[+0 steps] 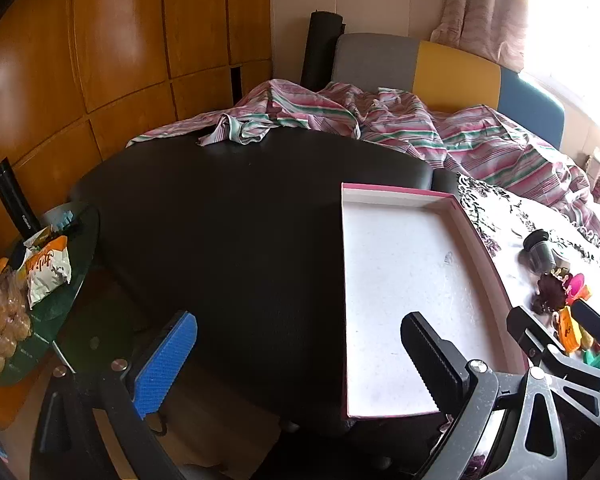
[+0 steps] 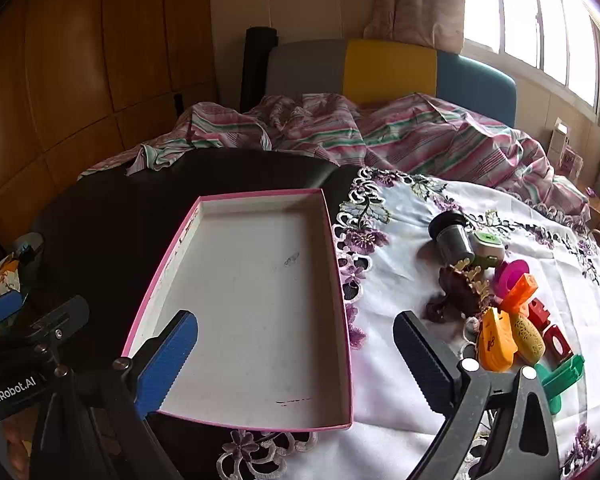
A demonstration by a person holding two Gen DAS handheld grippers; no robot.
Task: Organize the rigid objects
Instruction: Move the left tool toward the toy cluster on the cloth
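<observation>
Left wrist view: both claws released over an empty pink-rimmed box, with the toys heaped at its right.

Left wrist view alone shows, at lower left, a glass side table [image 1: 76, 280] with snack bags [image 1: 46, 270]; the left claw [image 1: 296, 360] hangs with jaws spread wide and nothing between them over the dark table [image 1: 220, 220], and the box [image 1: 400, 300] sits right of centre. Right wrist view shows the left claw [image 2: 4, 312] only at its left edge, the box [image 2: 252, 300] in the middle, lying partly on the embroidered white cloth [image 2: 412, 216], the right claw [image 2: 296, 360] likewise spread and empty above it, and the toy pile [image 2: 500, 308] clearly at right, next to a dark jar [image 2: 452, 236] tipped on its side.
</observation>
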